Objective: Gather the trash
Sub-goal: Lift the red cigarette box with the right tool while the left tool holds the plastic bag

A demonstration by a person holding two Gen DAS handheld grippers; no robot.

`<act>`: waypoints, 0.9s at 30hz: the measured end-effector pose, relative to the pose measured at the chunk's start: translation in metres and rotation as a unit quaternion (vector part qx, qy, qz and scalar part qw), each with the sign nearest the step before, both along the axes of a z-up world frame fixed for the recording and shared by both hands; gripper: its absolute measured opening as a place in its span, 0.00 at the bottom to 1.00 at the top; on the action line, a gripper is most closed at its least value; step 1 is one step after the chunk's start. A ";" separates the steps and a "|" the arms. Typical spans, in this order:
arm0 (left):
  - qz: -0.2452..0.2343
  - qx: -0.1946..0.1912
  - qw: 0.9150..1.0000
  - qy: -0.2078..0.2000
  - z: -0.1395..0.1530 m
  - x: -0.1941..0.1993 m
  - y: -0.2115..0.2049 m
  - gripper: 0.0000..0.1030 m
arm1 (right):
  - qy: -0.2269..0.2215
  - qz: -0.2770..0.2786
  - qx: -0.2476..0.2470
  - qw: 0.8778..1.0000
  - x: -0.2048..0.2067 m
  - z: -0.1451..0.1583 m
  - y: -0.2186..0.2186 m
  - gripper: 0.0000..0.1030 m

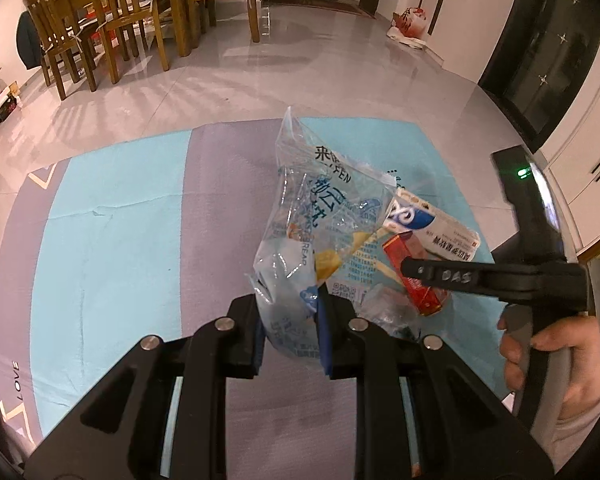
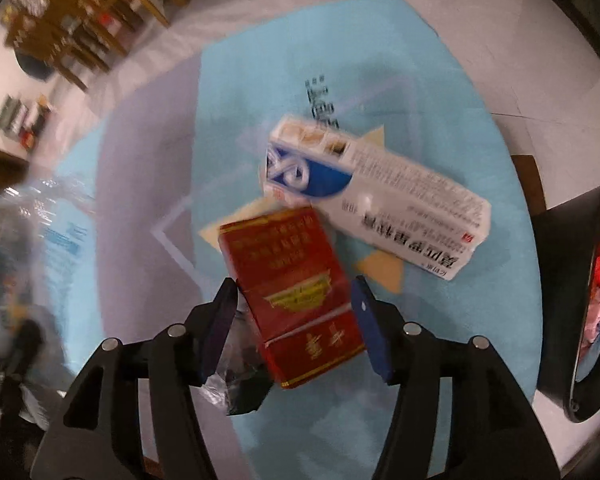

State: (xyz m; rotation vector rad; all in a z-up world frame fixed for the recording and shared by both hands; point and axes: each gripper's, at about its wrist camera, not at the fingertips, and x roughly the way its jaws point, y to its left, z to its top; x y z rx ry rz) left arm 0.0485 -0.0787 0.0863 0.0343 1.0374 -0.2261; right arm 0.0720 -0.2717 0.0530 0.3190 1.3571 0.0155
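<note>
Left wrist view: the left gripper [image 1: 290, 326] pinches a clear plastic bag [image 1: 312, 216] at lower centre, lifting it off the mat [image 1: 120, 220].

Right wrist view: the right gripper [image 2: 294, 330], jaws parted, straddles a red box [image 2: 292, 280] without clamping it; a white box [image 2: 380, 196] lies just beyond.

A mat [image 1: 120, 216] is spread on the floor [image 1: 228, 80]. Toward its right edge a long carton [image 2: 380, 196] lies flat, and a cigarette pack [image 2: 296, 292] lies just beside it on the near side, one corner touching or overlapping it. The right gripper [image 2: 294, 328] hangs over the pack, its jaws either side of it, apart from its faces. Left of both, the left gripper [image 1: 292, 336] holds a plastic bag [image 1: 312, 216] upright above the mat. Chairs [image 1: 100, 24] stand beyond the far edge.
</note>
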 end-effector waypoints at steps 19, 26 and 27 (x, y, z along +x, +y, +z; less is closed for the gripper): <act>-0.019 -0.010 1.000 0.001 0.000 -0.008 -0.018 0.22 | -0.016 0.014 -0.030 0.999 0.003 0.005 -0.004 0.60; -0.018 -0.014 1.000 0.017 -0.004 0.000 -0.017 0.22 | 0.006 0.041 -0.062 0.997 0.006 -0.012 0.012 0.66; -0.017 -0.015 1.000 0.018 -0.004 0.001 -0.017 0.22 | 0.003 0.047 -0.073 0.996 0.007 -0.015 0.016 0.66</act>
